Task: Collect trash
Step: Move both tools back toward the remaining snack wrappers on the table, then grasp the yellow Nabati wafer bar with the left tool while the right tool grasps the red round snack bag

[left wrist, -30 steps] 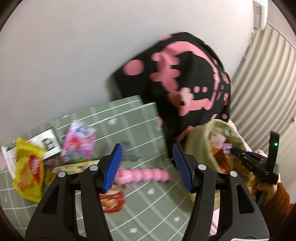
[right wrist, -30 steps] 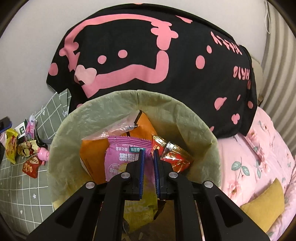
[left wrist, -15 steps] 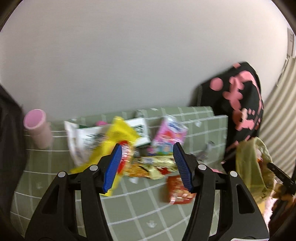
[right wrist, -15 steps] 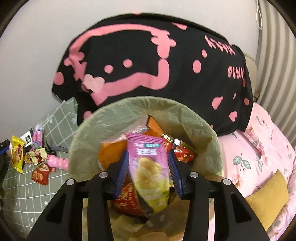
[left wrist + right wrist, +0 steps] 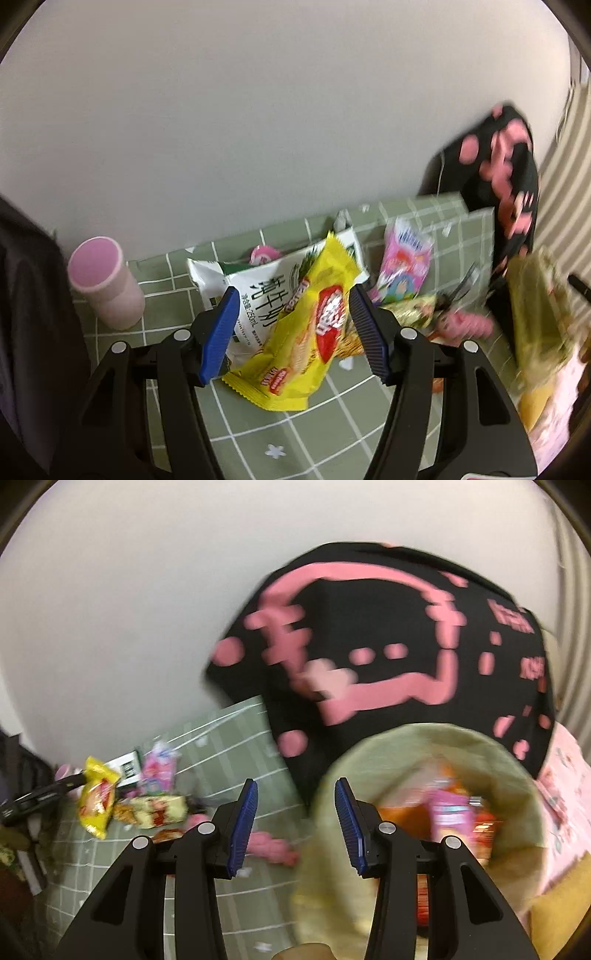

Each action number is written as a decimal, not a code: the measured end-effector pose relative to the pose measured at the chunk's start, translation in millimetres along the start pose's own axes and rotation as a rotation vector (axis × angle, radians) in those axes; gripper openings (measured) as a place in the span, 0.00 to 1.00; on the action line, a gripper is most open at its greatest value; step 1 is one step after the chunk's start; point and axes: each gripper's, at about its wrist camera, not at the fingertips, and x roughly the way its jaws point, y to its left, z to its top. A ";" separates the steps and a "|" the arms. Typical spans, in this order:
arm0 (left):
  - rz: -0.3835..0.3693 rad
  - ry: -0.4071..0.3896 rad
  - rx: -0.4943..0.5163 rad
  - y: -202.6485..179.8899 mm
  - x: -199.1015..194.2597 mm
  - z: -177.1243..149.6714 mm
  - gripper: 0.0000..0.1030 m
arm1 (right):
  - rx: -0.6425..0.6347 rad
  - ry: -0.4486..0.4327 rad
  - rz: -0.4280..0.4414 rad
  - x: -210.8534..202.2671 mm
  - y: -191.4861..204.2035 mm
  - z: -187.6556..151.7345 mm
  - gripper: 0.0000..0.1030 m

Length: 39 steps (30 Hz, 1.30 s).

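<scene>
A pale wall (image 5: 258, 110) stands behind the green checked mat (image 5: 314, 424), the bin bag (image 5: 424, 753) sits at the mat's edge, the yellow wrapper (image 5: 306, 332) lies on the mat between the wide-apart left gripper (image 5: 293, 332), and the right gripper (image 5: 293, 825) hangs spread and empty.

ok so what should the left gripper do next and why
Probably ease forward and close on the yellow snack wrapper. The left gripper is open with the wrapper lying between its fingers, unheld, while the right gripper is open and empty beside the trash bag.
</scene>
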 end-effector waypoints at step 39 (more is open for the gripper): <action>-0.019 0.101 -0.158 19.6 -30.5 -43.4 0.04 | -0.266 0.370 0.291 142.0 134.2 -86.4 0.52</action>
